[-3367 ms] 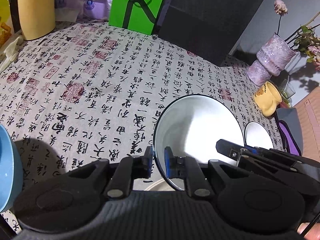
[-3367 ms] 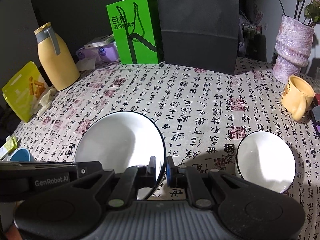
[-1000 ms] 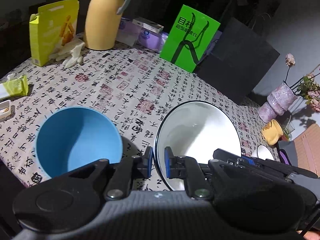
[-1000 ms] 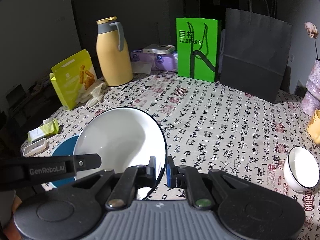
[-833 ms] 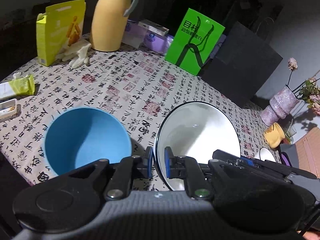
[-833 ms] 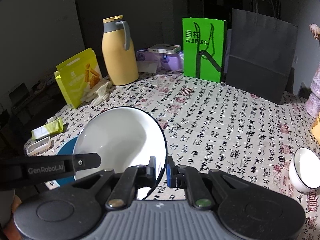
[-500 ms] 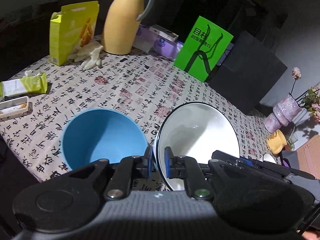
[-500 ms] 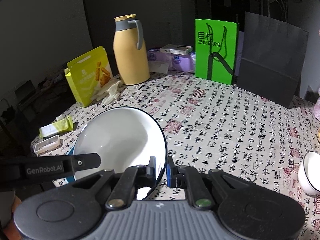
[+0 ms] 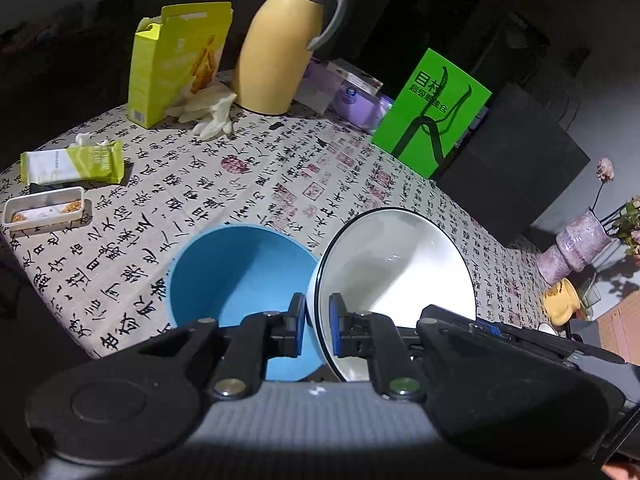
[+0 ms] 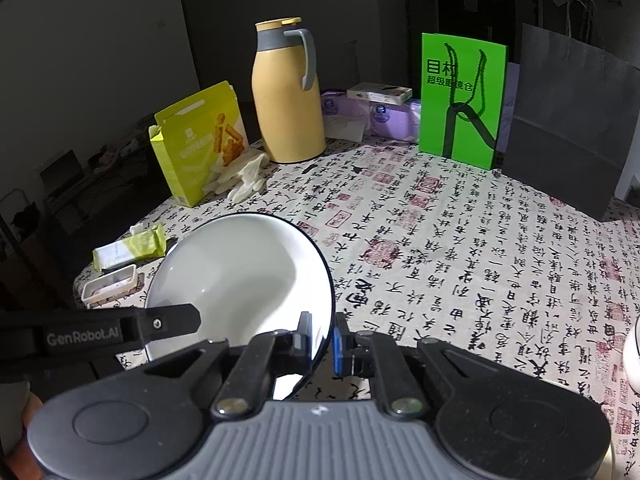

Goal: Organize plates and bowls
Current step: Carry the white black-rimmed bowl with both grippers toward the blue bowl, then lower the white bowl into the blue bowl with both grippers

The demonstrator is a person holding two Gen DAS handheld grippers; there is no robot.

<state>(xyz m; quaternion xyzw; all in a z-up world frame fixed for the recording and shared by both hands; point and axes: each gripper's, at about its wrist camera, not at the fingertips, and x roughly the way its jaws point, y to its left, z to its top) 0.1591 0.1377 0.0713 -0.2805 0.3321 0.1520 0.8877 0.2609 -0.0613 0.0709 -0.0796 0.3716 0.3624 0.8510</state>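
Above blue bowl [image 9: 236, 280]: both hand-held grippers, left [image 9: 318, 322] and right [image 10: 322, 338], clamp white bowl [image 9: 394, 268] rim.

Tilted black-rimmed white bowl [image 9: 394, 268] held just beside the upright blue bowl [image 9: 236, 276]

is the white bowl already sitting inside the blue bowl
No, the white bowl is held beside the blue bowl, its rim pinched by the left gripper.

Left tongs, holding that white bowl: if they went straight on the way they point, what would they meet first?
Probably the calligraphy-print tablecloth beyond the black-rimmed white bowl; further along stands the green paper bag. The left tongs pass right of the blue bowl. Depth is unclear.
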